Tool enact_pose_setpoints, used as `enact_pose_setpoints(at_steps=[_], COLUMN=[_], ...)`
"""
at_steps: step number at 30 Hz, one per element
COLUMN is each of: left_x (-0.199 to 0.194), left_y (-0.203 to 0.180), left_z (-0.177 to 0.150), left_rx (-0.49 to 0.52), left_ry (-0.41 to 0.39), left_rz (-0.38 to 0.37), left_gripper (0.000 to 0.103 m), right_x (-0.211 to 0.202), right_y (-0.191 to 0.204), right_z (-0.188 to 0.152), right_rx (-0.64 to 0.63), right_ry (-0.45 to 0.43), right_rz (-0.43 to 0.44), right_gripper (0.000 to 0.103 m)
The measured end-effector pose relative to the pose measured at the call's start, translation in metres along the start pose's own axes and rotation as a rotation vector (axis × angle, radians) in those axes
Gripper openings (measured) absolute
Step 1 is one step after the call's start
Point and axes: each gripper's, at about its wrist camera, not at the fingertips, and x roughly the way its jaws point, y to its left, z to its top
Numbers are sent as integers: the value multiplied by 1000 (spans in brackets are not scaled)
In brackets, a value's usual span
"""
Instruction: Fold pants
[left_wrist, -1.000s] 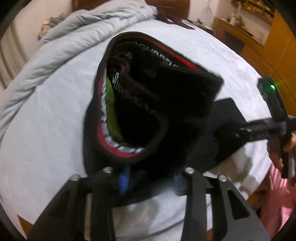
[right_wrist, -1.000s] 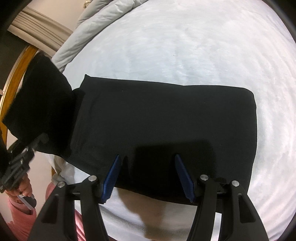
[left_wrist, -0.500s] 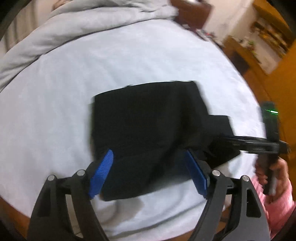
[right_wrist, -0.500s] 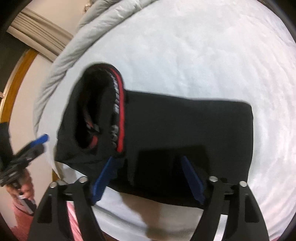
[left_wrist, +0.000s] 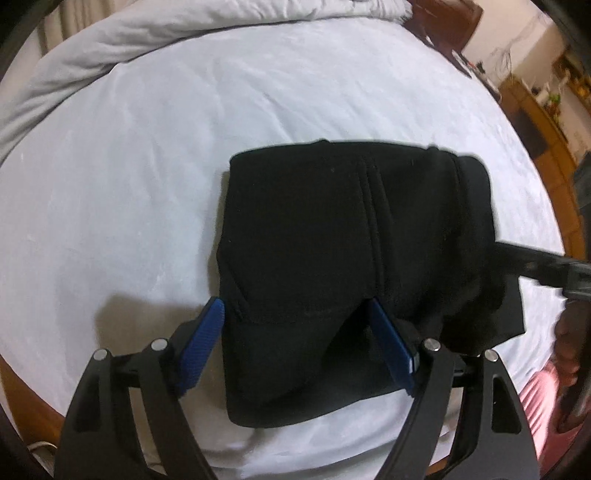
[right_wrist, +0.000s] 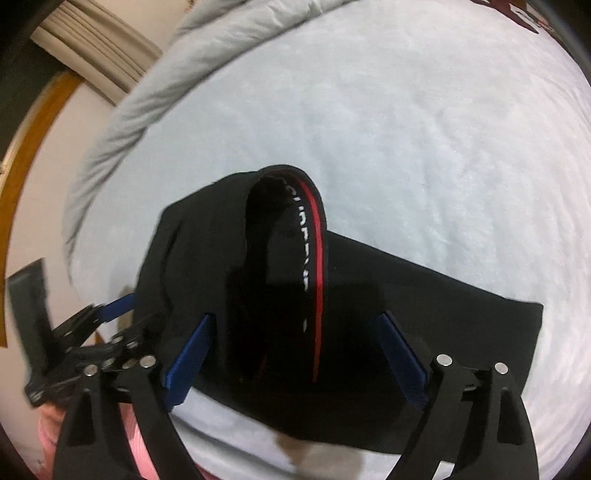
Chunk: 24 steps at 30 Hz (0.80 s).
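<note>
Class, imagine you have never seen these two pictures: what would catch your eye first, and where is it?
First, the black pants, folded into a block on the white bed sheet, fill the middle of both views. Next, in the right wrist view, the waistband's red stripe arches up near the centre. Each open claw, left and right, frames the fabric with blue pads.

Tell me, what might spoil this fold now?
The black fabric pants are folded over, but in the right wrist view their red-striped waistband stands up in a loop and might spring back. Both the left gripper and the right gripper are open, so pulling away carelessly could snag the cloth.
</note>
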Motion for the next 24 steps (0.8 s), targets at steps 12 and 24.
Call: enact_pose_setpoints(at_steps=[12, 24], left_x=[4, -18], left_y=[7, 2], left_z=[6, 13], left_rx=[-64, -86], left_ry=[6, -37], left_rz=[-1, -4], left_gripper=[79, 79], right_x=[44, -26], right_y=[6, -30], right_z=[-10, -39], right_rx=[-77, -49], right_ry=[53, -76], right_rz=[64, 289], right_gripper=[48, 17])
